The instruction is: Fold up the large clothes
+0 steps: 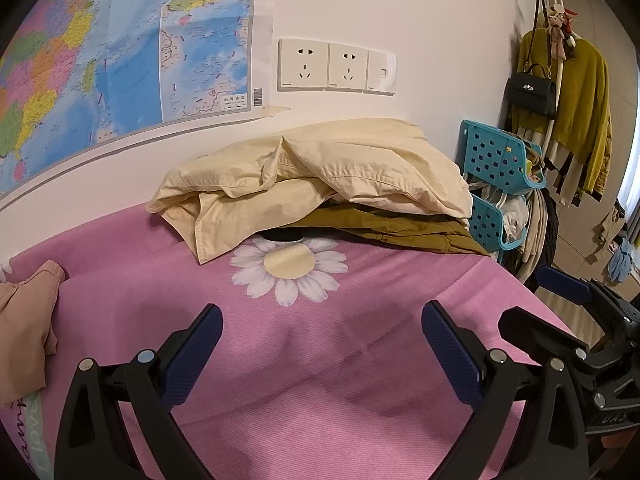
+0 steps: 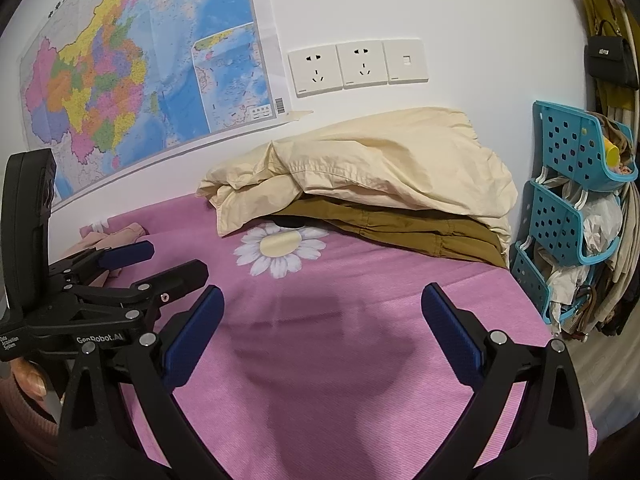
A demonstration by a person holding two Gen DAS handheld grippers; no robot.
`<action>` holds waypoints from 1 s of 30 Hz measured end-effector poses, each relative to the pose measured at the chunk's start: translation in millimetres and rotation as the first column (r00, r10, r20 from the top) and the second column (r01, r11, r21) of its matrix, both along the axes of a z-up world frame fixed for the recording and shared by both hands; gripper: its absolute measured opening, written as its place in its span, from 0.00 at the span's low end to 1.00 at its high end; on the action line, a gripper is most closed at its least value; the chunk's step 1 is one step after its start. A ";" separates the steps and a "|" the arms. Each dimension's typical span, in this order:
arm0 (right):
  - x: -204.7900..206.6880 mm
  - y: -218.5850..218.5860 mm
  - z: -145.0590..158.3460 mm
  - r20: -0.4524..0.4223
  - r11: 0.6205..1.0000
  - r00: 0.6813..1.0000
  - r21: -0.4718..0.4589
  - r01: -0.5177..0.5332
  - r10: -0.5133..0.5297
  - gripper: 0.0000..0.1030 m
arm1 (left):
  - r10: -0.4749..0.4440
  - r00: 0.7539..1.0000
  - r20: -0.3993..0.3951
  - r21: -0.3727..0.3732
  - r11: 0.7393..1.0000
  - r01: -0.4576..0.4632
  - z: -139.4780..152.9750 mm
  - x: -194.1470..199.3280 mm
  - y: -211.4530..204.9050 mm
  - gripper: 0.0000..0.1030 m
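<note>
- Far left: pink garment (image 1: 24, 312) bunched at the bed edge, crumpled, not folded as far as I can see. Shows small in the right wrist view too, behind my left tool.
- Left gripper (image 1: 322, 328): jaws wide apart, nothing btwn them, hovering over bare pink sheet (image 1: 320, 400). No cloth in hand.
- Centre: daisy print (image 1: 289, 270) on the sheet, work area in front of me bare.
- Back centre, vs the wall: cream garment (image 1: 320, 172) heaped loosely on top of an olive garment (image 1: 400, 230). Both rumpled, neither spread flat; I'd say folding hasn't started.
- Right gripper (image 2: 322, 312): also spread open, empty, above the sheet, just beside the left one.
- Judgement: approx zero done. Left: pull one piece off the pile, lay flat, fold, repeat for the rest.
- Far right: blue baskets (image 2: 568, 208), off the bed, not my job.
</note>
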State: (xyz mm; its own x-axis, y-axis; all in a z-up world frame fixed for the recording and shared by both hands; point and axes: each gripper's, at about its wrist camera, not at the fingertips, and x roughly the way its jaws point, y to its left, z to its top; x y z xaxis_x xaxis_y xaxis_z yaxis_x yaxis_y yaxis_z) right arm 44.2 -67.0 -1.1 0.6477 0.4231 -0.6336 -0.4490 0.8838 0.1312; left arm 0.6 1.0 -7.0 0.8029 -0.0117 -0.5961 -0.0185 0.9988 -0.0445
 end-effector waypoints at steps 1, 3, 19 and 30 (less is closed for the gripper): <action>0.0 0.2 -0.3 -0.001 1.000 1.000 0.001 -0.001 0.001 0.94 | 0.000 1.000 0.000 0.000 1.000 0.000 -0.1 -0.3 -0.1 0.93; 0.2 0.4 -0.2 0.000 1.000 1.000 0.000 -0.002 0.002 0.94 | 0.001 1.000 0.001 -0.002 1.000 -0.001 -0.2 -0.4 0.8 0.93; -0.3 2.7 0.3 -0.001 1.000 1.000 0.003 -0.005 0.005 0.94 | 0.004 1.000 0.000 -0.006 1.000 -0.004 0.3 -0.2 2.7 0.93; -0.6 4.1 0.4 -0.001 1.000 1.000 0.005 -0.007 0.007 0.94 | 0.003 1.000 -0.001 -0.007 1.000 -0.003 0.5 0.1 3.0 0.93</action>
State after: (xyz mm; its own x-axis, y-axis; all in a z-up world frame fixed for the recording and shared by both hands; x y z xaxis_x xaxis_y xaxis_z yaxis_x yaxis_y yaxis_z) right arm 43.6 -62.9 -0.8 0.6439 0.4310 -0.6322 -0.4551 0.8799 0.1363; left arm 0.8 4.0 -6.5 0.8025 -0.0133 -0.5965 -0.0217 0.9984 -0.0515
